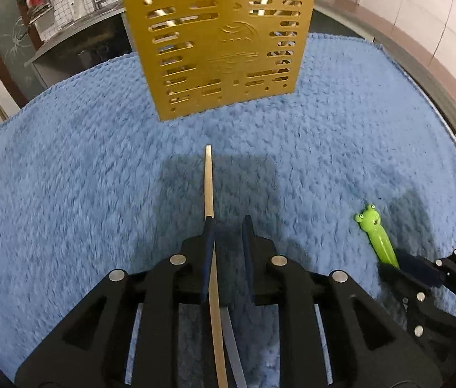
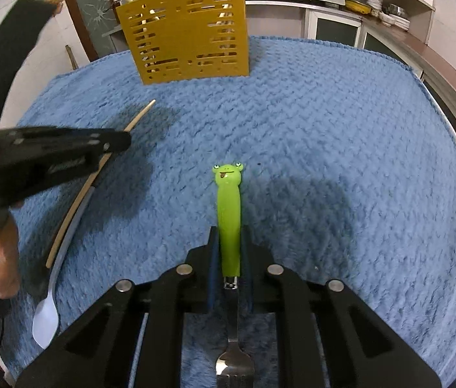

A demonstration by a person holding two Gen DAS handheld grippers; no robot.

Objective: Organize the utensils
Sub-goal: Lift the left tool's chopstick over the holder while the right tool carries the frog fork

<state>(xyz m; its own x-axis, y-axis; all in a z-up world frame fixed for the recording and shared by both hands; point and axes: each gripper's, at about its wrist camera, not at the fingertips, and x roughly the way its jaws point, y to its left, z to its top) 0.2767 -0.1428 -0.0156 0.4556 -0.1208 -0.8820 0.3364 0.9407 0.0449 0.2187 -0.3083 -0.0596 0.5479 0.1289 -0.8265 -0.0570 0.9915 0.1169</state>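
left gripper point(image 1: 228, 226): jaws parted, chopstick point(image 1: 209, 190) against one pad | right gripper point(image 2: 229, 236): pinching frog-handled fork point(image 2: 228, 213) | gold holder point(image 1: 218, 45) upright

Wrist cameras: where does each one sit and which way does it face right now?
Left wrist: on the left claw, looking down along a chopstick toward the gold utensil holder; the right claw shows at the right edge.
Right wrist: on the right claw, gripping the frog-handled fork; the left claw and a hand show.
Shared: holder, blue towel, fork, chopstick.
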